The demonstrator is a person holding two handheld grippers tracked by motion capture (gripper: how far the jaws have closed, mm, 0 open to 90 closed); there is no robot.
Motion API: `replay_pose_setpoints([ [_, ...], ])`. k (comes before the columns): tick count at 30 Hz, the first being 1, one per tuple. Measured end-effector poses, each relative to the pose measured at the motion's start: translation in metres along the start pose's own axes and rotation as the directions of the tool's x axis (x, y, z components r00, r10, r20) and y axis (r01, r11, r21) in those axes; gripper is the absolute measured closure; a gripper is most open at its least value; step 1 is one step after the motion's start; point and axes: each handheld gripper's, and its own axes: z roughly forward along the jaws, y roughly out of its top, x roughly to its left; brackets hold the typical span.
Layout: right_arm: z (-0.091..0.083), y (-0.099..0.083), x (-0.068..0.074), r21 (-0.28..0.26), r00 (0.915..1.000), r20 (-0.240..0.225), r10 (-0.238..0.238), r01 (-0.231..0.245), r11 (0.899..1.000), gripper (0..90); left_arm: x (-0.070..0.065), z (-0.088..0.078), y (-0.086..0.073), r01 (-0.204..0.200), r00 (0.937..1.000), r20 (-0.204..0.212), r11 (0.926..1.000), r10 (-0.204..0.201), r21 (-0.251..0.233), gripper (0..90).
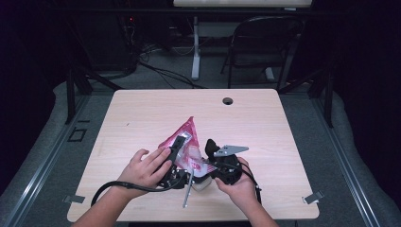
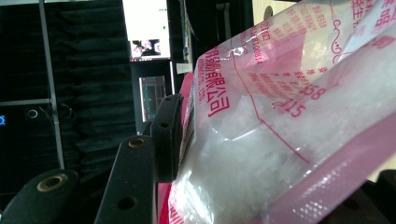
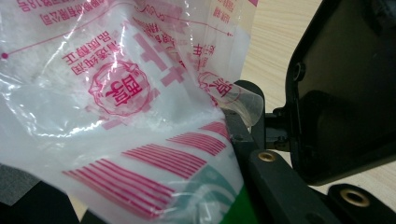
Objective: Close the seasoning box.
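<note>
A clear plastic bag (image 1: 188,137) with pink print and white granules inside is held up over the near middle of the table between both hands. My left gripper (image 1: 182,144) is shut on the bag's left side. In the left gripper view one black finger (image 2: 166,135) presses against the bag (image 2: 280,116), and the bag hides the other finger. My right gripper (image 1: 209,150), with a grey plate on top, is shut on the bag's lower right part. In the right gripper view the bag (image 3: 121,107) covers the left, and one finger (image 3: 240,135) shows at its edge.
The light wooden table (image 1: 283,123) has a round cable hole (image 1: 228,100) near its far edge and metal clips at the near corners (image 1: 312,197). A black chair (image 1: 265,42) and a desk leg (image 1: 195,47) stand beyond the table. The other gripper's black body (image 3: 345,93) is close by on the right.
</note>
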Motion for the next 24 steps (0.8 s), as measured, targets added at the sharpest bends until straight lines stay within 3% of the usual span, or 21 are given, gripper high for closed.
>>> replay_pose_setpoints([
  [11, 0.000, 0.001, 0.001, -0.005, 1.0000, -0.001, -0.003, 0.003, 1.000, 86.8, -0.001, -0.001, -0.003, 0.022, 0.9998, 0.003, 0.9998, -0.022, 0.003, 60.8],
  [24, -0.001, 0.002, 0.001, -0.005, 1.0000, 0.000, -0.006, 0.006, 1.000, 87.2, -0.009, -0.001, -0.013, 0.104, 0.9935, 0.044, 0.9940, -0.105, 0.033, 64.4],
])
